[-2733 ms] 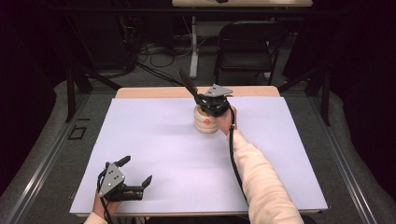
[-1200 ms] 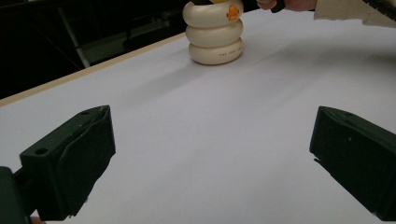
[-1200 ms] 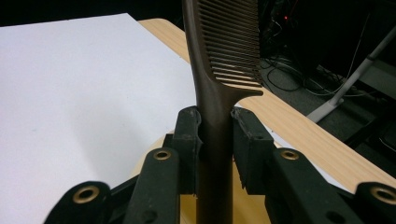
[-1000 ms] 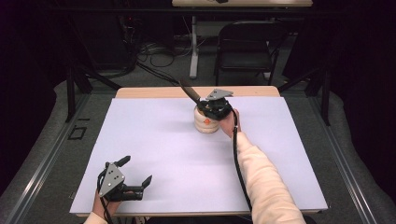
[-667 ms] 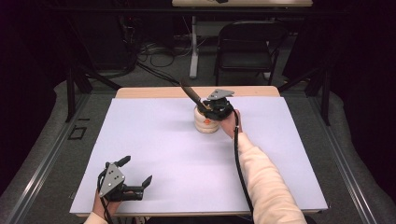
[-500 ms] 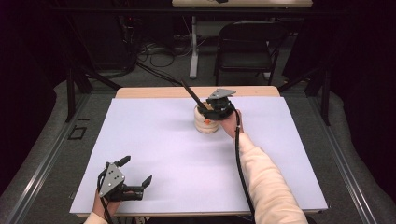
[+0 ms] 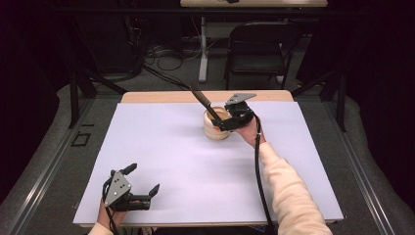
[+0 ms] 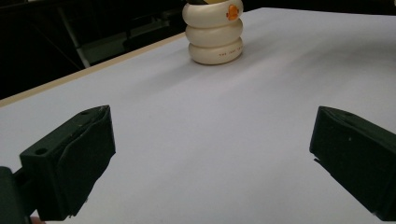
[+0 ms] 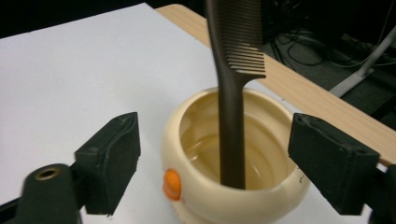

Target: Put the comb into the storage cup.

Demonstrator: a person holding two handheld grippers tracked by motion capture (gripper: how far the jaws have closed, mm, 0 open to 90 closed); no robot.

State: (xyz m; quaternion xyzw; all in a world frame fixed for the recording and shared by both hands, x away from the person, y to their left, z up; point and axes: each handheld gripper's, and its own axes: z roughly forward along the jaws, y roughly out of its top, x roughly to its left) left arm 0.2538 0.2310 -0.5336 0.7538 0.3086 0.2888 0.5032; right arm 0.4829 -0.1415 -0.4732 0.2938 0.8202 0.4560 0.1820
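High view: right gripper sits over near side of a cream ribbed cup at the far-centre of the white sheet. A dark comb stands in the cup, handle end down, leaning up & away to the left of the gripper. Gripper's jaws have just been opening; comb no longer clamped. Left gripper is at the near left corner of the sheet, well apart from cup, jaws spread w/ nothing between.

Left gripper view: left gripper jaws wide apart, bare sheet between them. Cup far ahead, slightly left of the midline, orange dot on its upper ring.

Right gripper view: right gripper jaws stand wide, one each side of the cup, pads not pressing on cup or comb. Comb rises upright just ahead, between the jaws, its handle resting inside the cup, teeth on the right side up top. Table's wood edge lies beyond to the right.
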